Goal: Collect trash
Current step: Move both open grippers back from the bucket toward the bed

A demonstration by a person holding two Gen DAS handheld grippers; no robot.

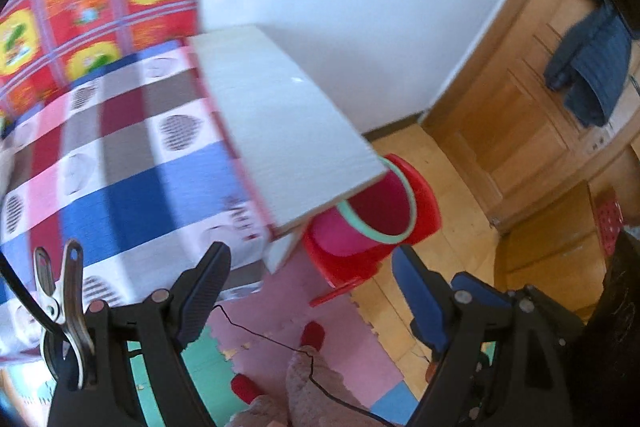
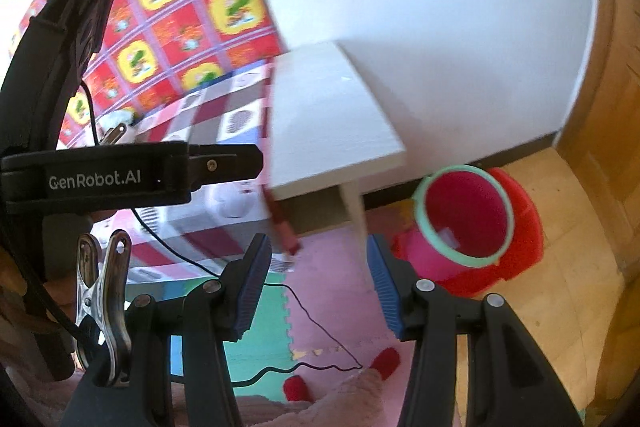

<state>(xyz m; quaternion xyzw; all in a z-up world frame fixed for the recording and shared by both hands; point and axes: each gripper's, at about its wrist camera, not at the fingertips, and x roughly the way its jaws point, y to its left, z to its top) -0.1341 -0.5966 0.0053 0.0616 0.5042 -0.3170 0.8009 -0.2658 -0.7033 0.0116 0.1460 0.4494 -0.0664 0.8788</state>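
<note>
Both tools, left [image 1: 308, 275] & right [image 2: 316, 279], are gaping, nothing btwn fingers. Bin [image 2: 466, 217] is sitting past bench [image 2: 332, 115] corner, open floor [image 2: 560, 267] beside.

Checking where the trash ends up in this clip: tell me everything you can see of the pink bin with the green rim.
The pink bin is a round plastic bucket with a mint-green rim band, open-topped and tilted toward the camera. It nests in or against a red plastic piece on the floor, beside the white table's leg, by the edge of the pink foam mat. A small pale scrap seems to lie inside, near the bottom. In the left wrist view the tabletop hides part of its rim. Neither gripper touches it.
</note>
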